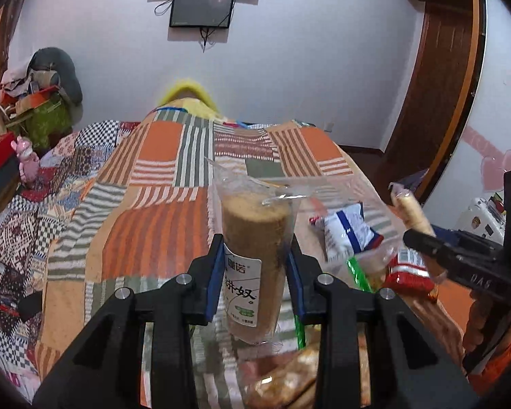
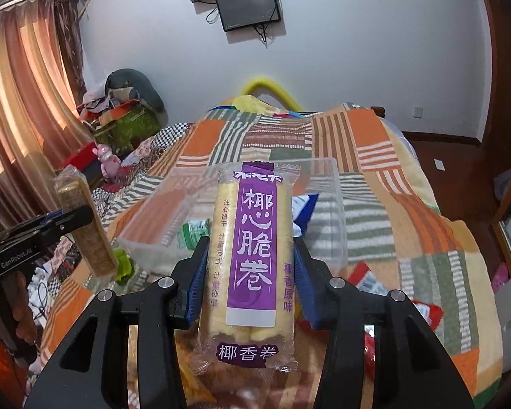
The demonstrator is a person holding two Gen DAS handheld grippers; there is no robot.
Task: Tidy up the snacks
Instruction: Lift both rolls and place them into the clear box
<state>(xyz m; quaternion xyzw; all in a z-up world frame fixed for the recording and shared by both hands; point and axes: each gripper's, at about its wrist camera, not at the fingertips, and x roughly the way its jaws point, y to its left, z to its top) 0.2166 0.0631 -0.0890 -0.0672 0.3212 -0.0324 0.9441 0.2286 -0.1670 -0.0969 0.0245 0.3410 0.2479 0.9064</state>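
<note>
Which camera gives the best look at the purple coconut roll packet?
The right wrist view: the purple coconut roll packet fills the centre, label readable, clamped in the right hand-held gripper. The left wrist view shows only its pale end, edge-on.

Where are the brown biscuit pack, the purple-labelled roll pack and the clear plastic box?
brown biscuit pack (image 1: 255, 238), left wrist view, on its brown middle above the white label.
purple-labelled roll pack (image 2: 255, 248), right wrist view, on the purple label.
clear plastic box (image 2: 337, 211), right wrist view, on its right wall.

The right hand-held gripper (image 2: 252, 266) clamps a purple-labelled coconut roll packet (image 2: 248, 272) above a clear tray (image 2: 337, 211).
</note>
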